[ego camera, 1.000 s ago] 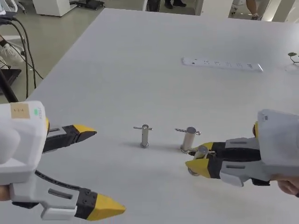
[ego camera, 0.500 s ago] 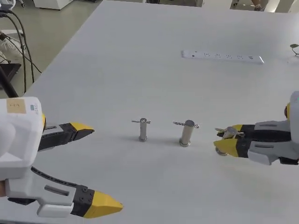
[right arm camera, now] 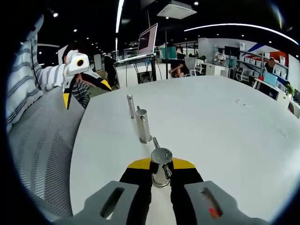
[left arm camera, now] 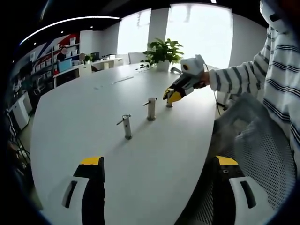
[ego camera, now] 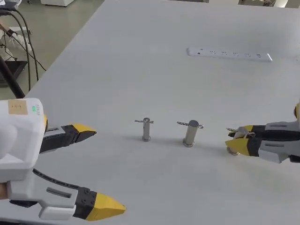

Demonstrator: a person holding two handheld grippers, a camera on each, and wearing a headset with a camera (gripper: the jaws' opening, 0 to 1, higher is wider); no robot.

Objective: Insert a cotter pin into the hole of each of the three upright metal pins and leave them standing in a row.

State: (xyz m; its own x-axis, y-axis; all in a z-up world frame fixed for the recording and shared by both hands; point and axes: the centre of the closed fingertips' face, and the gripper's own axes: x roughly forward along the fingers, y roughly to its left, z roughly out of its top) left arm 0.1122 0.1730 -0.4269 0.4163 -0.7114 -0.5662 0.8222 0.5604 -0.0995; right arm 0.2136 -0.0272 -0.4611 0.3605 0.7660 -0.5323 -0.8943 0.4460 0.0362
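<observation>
Two metal pins stand upright on the white table (ego camera: 154, 70), the left pin (ego camera: 146, 129) and the middle pin (ego camera: 190, 134), each with a cotter pin through its top. To their right, my right gripper (ego camera: 236, 142) is shut on a third metal pin (right arm camera: 161, 157), which also carries a cotter pin (ego camera: 233, 130). That pin's base is at or just above the tabletop, in line with the other two. My left gripper (ego camera: 98, 168) hangs open and holds nothing at the near left. In the left gripper view the row of pins (left arm camera: 151, 108) runs toward the right gripper (left arm camera: 176, 93).
A white power strip (ego camera: 229, 54) lies far back on the table. Floor and cables (ego camera: 18, 42) lie beyond the table's left edge. A mesh chair back (left arm camera: 253, 126) and a striped sleeve (left arm camera: 243, 77) sit at the table's near side.
My right gripper has carried the third pin to the right, from just beside the middle pin to a spot spaced like the others. The left gripper has stayed open and still.
</observation>
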